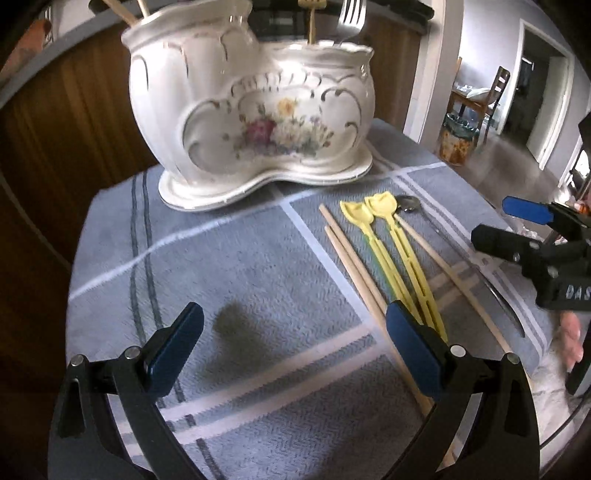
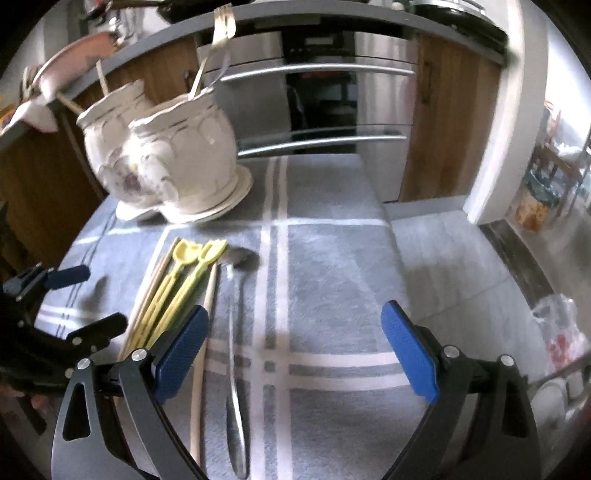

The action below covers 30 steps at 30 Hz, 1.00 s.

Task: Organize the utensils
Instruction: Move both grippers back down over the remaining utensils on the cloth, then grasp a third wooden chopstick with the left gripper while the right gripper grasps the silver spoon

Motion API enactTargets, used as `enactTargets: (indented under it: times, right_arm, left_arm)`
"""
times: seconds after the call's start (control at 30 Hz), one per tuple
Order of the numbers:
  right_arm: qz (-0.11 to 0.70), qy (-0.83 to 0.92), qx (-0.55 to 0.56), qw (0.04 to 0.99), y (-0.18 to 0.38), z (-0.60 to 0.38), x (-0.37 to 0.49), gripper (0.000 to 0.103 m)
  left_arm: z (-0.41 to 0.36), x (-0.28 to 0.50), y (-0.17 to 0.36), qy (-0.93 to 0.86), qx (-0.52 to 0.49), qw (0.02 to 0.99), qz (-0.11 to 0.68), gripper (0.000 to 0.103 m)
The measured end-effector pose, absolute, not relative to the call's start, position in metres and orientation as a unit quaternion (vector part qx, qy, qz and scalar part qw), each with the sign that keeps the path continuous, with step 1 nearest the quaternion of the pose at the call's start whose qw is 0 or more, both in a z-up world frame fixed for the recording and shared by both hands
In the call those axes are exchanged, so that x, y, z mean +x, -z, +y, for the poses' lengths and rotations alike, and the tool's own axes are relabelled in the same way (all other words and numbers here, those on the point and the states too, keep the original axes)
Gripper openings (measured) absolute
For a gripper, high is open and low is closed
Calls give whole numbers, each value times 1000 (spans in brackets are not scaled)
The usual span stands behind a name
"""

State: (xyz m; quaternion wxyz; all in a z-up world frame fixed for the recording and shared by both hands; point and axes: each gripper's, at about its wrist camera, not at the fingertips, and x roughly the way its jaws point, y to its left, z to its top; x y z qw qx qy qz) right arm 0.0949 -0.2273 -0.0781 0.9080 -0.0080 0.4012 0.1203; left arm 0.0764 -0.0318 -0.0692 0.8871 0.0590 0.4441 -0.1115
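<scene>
A white floral ceramic holder point(image 1: 255, 110) with two compartments stands at the back of the grey plaid cloth point(image 1: 221, 266); chopsticks and forks point(image 1: 351, 16) stick out of it. On the cloth lie wooden chopsticks point(image 1: 354, 266), two yellow plastic picks point(image 1: 399, 251) and a metal spoon point(image 1: 410, 204). My left gripper point(image 1: 295, 332) hovers open over the cloth, its right finger above the chopsticks. My right gripper point(image 2: 295, 332) is open too, above the metal spoon point(image 2: 236, 332), with the yellow picks point(image 2: 177, 284) and chopsticks point(image 2: 207, 317) by its left finger. The holder point(image 2: 166, 158) stands far left.
Wooden cabinets point(image 1: 66, 122) and an oven with steel handles point(image 2: 314, 70) are behind the table. The cloth's right edge point(image 2: 391, 229) drops to the floor. A doorway with a chair point(image 1: 495, 92) and a bin point(image 1: 456, 140) is far right. A hand point(image 1: 570, 336) holds the right gripper.
</scene>
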Motion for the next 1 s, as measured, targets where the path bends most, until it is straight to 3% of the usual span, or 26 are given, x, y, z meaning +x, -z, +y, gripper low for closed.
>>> enactTargets:
  times: [0.67, 0.77, 0.83, 1.0]
  right_arm:
    - [411, -127, -34, 902, 83, -217, 98, 92]
    - [411, -127, -35, 902, 84, -216, 99, 91]
    - [414, -127, -35, 901, 84, -217, 99, 89]
    - [413, -130, -36, 901, 83, -216, 99, 85]
  left_arm:
    - [-38, 82, 71, 109, 43, 880, 461, 98]
    - [-40, 81, 70, 111, 45, 881, 459, 93]
    - [-37, 82, 69, 110, 46, 879, 461, 83]
    - [-43, 80, 68, 115, 58, 879, 460, 79]
